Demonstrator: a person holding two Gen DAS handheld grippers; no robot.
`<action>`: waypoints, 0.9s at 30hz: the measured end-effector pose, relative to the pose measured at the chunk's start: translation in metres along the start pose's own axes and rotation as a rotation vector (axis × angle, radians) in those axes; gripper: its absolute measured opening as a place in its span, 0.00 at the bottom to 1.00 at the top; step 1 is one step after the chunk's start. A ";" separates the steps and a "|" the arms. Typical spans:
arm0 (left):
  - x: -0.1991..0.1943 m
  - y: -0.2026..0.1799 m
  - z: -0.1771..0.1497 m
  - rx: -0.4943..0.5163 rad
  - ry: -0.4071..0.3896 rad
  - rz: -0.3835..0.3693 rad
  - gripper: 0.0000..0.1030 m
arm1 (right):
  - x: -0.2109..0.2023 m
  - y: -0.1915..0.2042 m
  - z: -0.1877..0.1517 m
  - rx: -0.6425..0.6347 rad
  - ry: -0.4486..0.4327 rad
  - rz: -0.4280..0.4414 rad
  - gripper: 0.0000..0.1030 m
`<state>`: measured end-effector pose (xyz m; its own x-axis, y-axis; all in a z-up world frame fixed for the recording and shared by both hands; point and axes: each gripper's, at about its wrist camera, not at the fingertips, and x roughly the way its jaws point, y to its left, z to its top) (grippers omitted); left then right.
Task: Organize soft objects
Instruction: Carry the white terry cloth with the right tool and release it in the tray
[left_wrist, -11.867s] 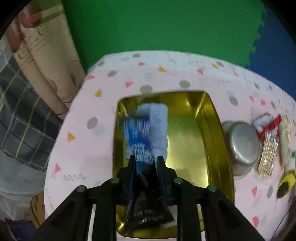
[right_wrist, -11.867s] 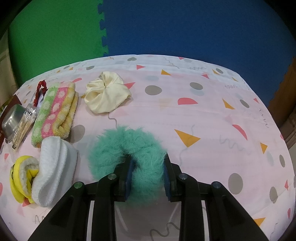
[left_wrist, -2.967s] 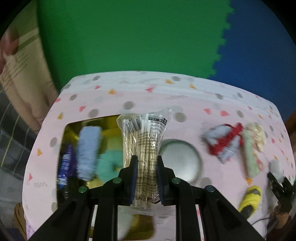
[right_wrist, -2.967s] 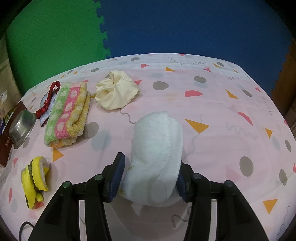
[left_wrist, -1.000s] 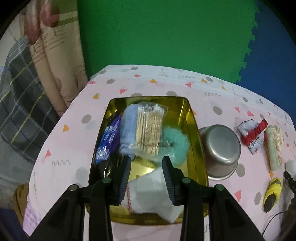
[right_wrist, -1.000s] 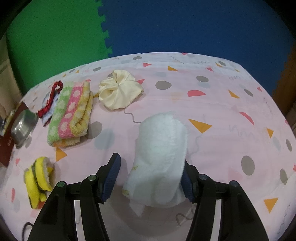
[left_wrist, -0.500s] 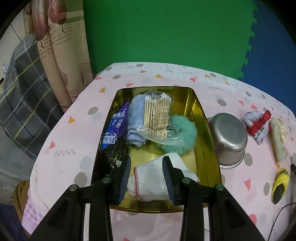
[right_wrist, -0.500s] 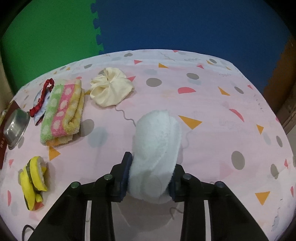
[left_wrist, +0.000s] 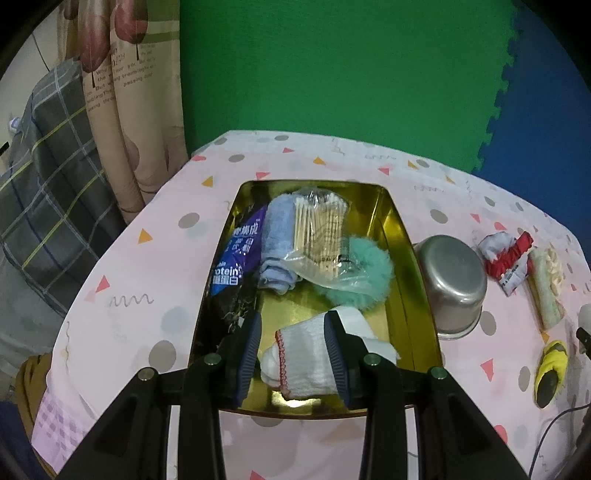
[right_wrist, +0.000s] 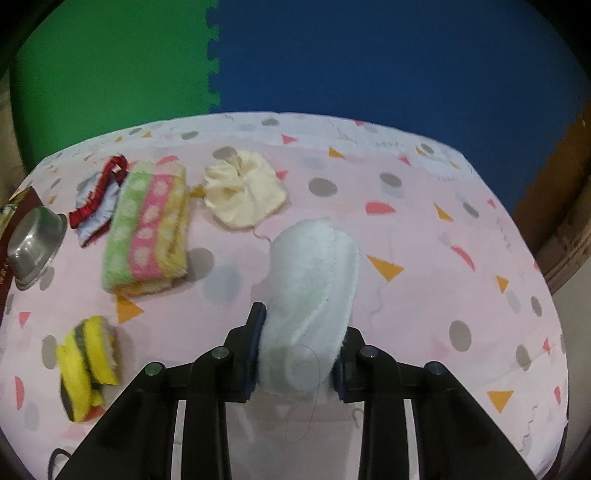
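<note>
The right gripper (right_wrist: 297, 354) is closing, its fingers pinching a white fluffy cloth (right_wrist: 314, 284) above the bench (right_wrist: 443, 258). The left gripper (left_wrist: 293, 350) hangs over the gold tray (left_wrist: 400, 236), fingers half open around nothing.

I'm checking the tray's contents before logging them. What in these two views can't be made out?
- Left wrist view: the near part of the gold tray and the white cloth is covered by the left gripper.
- Left wrist view: most of the dark packet print is too small to read.
- Right wrist view: the near end of the white fluffy towel sits behind the right gripper, whose jaws are closing on it.
- Right wrist view: the steel bowl is cut by the edge.
</note>
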<state>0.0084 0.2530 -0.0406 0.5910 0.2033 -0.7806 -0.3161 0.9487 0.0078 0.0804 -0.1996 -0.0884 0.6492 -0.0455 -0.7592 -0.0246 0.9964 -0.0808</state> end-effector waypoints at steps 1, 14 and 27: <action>-0.002 0.000 0.000 0.000 -0.010 -0.010 0.35 | -0.003 0.003 0.002 -0.004 -0.005 0.004 0.28; -0.018 0.006 0.006 -0.014 -0.094 -0.071 0.35 | -0.047 0.073 0.032 -0.106 -0.088 0.165 0.28; -0.021 0.041 0.011 -0.107 -0.099 0.001 0.35 | -0.068 0.199 0.041 -0.297 -0.097 0.421 0.28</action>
<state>-0.0092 0.2897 -0.0171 0.6591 0.2322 -0.7153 -0.3908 0.9184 -0.0620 0.0624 0.0047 -0.0262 0.6038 0.3757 -0.7030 -0.5040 0.8632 0.0284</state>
